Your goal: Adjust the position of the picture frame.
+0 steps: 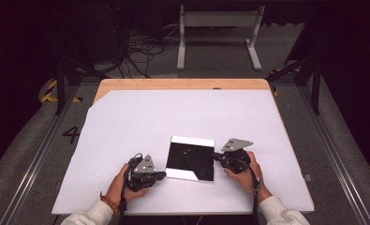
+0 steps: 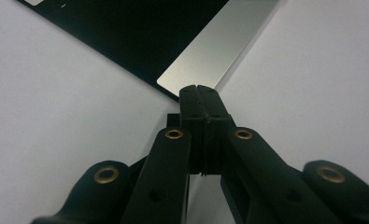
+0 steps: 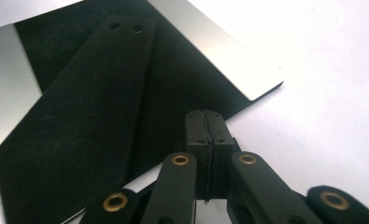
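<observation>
At the near edge of the worktop [image 1: 285, 140], which is covered with a white sheet [image 1: 126, 122], two hands come in from below, each one with a claw. The left claw [image 1: 161, 175] is clenched, with nothing between its jaws; in the left gripper view [image 2: 197, 91] the two black jaws are pressed together and their tips are at the near corner of a flat picture frame [image 2: 219, 46], touching it or just beside it, I cannot tell which. The right claw [image 1: 215, 155] is clenched too and holds nothing. In the right gripper view [image 3: 204, 115] its closed tips are at the dark edge of the frame [image 3: 182, 79].

The picture frame [image 1: 191, 158] lies flat on the white sheet between the two claws, back side up. The back is black, with a silver strip along the near side and another along the far side. A long black stand piece [image 3: 93, 93] lies flat on the back, and it has two small holes at its far end.

Farther away the sheet is bare, and a strip of wood shows along the far edge of the worktop. Behind the worktop, on the grey floor, are a bundle of black cables [image 1: 140, 51] and a light metal stand [image 1: 218, 28].
</observation>
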Demonstrator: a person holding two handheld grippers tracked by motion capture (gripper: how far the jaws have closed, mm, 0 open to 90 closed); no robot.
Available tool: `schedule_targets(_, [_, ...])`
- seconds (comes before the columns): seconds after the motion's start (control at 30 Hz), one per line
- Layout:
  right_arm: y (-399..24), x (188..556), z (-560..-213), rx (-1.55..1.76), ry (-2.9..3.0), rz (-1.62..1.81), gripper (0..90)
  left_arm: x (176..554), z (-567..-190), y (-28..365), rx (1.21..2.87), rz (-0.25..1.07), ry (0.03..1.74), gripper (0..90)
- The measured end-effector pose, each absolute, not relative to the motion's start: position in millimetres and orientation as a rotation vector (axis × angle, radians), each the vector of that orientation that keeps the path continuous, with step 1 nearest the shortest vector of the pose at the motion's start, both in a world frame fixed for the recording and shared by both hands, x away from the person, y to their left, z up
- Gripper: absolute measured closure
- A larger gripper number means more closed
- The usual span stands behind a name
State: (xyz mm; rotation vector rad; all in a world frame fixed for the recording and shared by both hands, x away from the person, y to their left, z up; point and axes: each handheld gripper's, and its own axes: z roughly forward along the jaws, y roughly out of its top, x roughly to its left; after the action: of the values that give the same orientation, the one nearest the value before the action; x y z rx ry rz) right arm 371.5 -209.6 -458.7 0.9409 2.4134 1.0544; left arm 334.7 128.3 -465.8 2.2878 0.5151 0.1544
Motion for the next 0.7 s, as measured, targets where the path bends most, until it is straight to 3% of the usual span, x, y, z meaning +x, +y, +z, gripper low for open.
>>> schedule_targets(0.27, [-209,381,-459,0.969,2.399,1.056,90.0,339,-467,130,2.26,0.096,0.525,89.9])
schedule_targets(0.7, [-207,389,-459,0.993,2.378,1.056,90.0,336,-467,123,2.273,0.115,0.495,89.8])
